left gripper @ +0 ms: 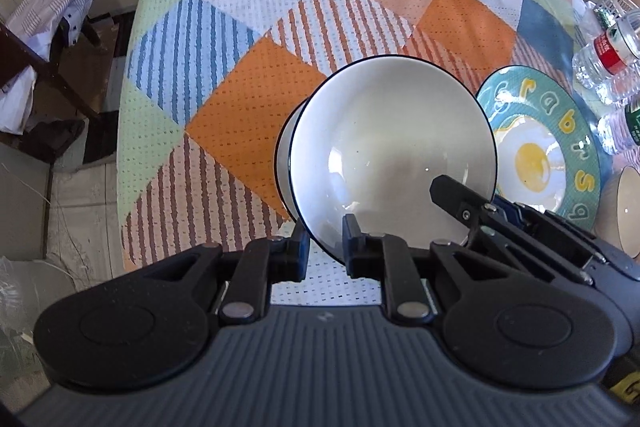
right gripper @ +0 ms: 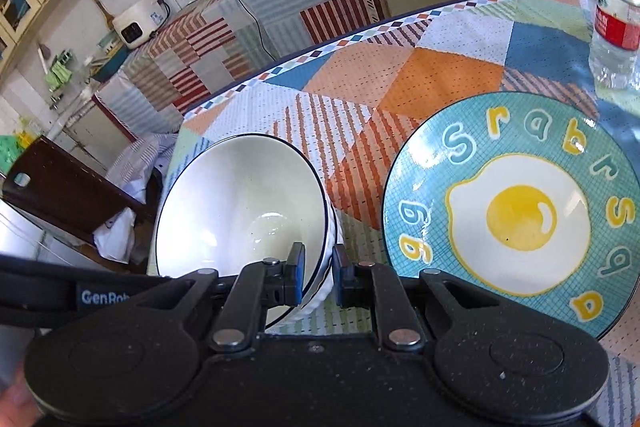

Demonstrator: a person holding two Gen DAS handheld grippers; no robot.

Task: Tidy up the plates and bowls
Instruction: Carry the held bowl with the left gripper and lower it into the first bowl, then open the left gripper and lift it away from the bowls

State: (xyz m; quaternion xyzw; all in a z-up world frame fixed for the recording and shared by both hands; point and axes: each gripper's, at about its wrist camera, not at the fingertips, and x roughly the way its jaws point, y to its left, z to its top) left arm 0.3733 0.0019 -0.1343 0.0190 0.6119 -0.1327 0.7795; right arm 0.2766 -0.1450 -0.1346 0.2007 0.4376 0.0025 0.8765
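A white bowl with a dark blue rim [left gripper: 392, 155] [right gripper: 240, 207] is tilted, nested on a second white bowl [left gripper: 285, 155] beneath it. My left gripper [left gripper: 326, 247] is shut on its near rim. My right gripper [right gripper: 318, 277] [left gripper: 460, 203] is shut on the rim of the same bowl at its right side. A teal plate with a fried-egg picture and letters [left gripper: 540, 147] [right gripper: 516, 215] lies flat on the tablecloth just right of the bowls. Another pale bowl [left gripper: 628, 211] shows at the far right edge of the left wrist view.
The table carries a patchwork cloth [left gripper: 248, 87] [right gripper: 400, 79]. Clear water bottles with red labels [left gripper: 608, 55] [right gripper: 616, 11] stand at the right, by a white basket [left gripper: 616, 1]. A dark wooden chair with cloth [left gripper: 44, 39] [right gripper: 68, 195] stands left of the table. A kitchen counter [right gripper: 280, 3] runs behind.
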